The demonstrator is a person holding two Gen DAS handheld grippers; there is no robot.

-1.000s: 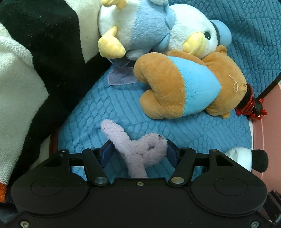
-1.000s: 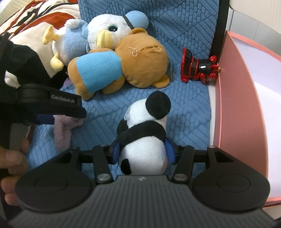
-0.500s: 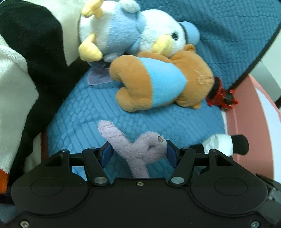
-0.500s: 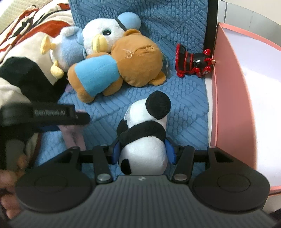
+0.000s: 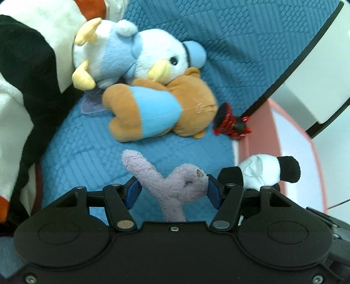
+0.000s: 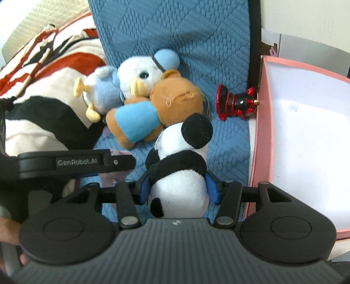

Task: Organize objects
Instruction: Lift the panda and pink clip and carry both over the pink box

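At the far left we see a cream, black and red fleece blanket (image 5: 24,91) bunched against the quilted blue cushion cover (image 5: 91,139) that forms the working surface; its upright back (image 6: 175,32) carries the same stitched pattern and a black piped edge.

On the cushion lie a white and pale-blue plush duck with yellow beak and feet (image 5: 131,56) and, touching it, a brown plush bear in a light-blue shirt (image 5: 157,113).

Our left gripper (image 5: 171,192) is clenched on a lilac fuzzy plush toy with long limbs (image 5: 175,187), its blue pads pressing both sides.

Further right, a small glossy red and black figurine (image 6: 235,102) lies on the cushion just beside the wall of a pink box with a white inside (image 6: 260,139).

Our right gripper (image 6: 178,190) grasps a black and white plush panda (image 6: 181,174) around its body, near the box's left wall.

Behind the box there is a white wall (image 6: 306,17).
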